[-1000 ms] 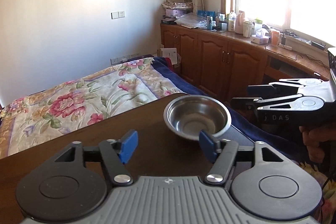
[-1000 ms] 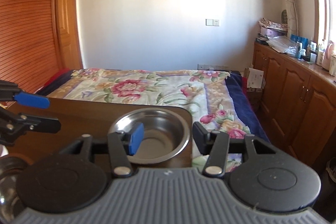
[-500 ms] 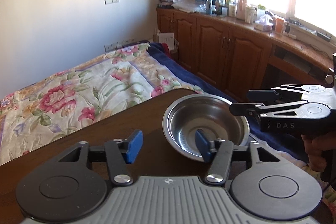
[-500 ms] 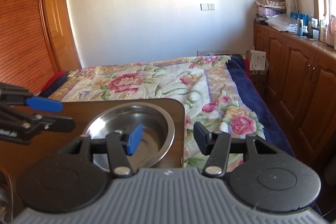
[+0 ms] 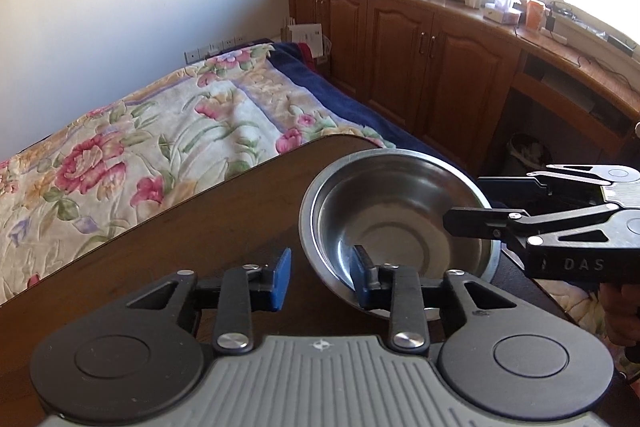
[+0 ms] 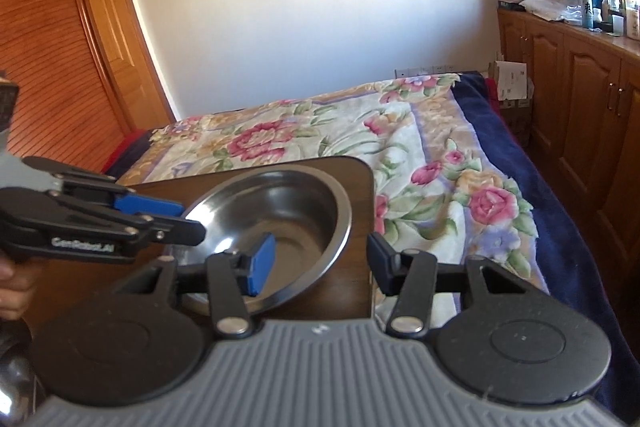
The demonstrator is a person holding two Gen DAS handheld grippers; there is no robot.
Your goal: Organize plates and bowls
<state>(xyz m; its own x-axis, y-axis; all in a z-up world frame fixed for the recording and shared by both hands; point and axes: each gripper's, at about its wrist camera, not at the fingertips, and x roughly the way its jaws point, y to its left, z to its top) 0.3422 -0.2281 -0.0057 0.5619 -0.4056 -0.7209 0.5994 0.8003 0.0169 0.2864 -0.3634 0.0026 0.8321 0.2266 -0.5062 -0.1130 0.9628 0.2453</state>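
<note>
Left wrist view: the left gripper spreads wide, straddling the near rim of the round stainless-steel bowl at lower centre on the dark wooden table. It looks like the pickup step; next, clamp that rim.

Right wrist view: the right gripper, gaping too, straddles the bowl's right rim at centre frame.

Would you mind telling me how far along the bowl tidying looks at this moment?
Nothing looks finished yet. In hand: the steel bowl sits on the brown table near its corner, with the open left gripper and open right gripper each straddling its rim, one finger inside. Left: closing, lifting and placing it; any other dishes are not clearly visible.
</note>
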